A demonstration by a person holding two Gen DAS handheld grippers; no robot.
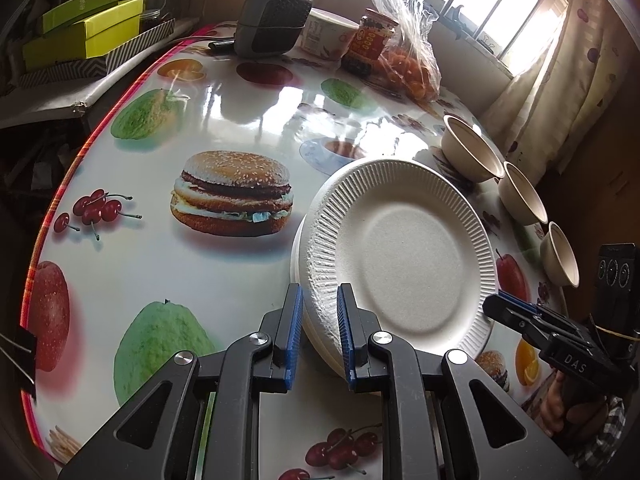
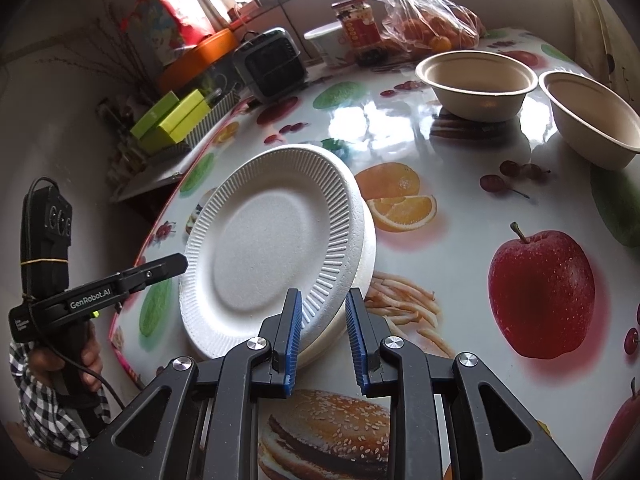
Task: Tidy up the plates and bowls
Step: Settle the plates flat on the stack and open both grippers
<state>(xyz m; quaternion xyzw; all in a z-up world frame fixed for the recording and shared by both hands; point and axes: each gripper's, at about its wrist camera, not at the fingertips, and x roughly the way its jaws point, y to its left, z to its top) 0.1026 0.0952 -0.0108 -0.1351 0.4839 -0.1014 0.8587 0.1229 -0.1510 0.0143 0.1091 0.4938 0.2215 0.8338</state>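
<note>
A round table (image 1: pixel 248 92) covered in a glossy cloth printed with fruit and burgers fills both views. Near its edge sits a small stack of white foam plates (image 1: pixel 404 252), the top one tilted up off the others. The left gripper (image 1: pixel 318 334) pinches the ribbed rim of the plates on one side, its blue pads (image 1: pixel 294 320) pressed close on the foam. The right gripper (image 2: pixel 324 338) meets the stack from the opposite side; its jaws stand a little apart around the rim, and it seems to be clamped on it, though the contact is hard to make out. Three beige paper bowls (image 1: pixel 520 192) stand in a row beyond the plates, well apart from them. At the far side are a small grey heater (image 1: pixel 272 16), a red-labelled jar (image 1: pixel 370 40) and a clear bag of oranges (image 1: pixel 412 64)
</note>
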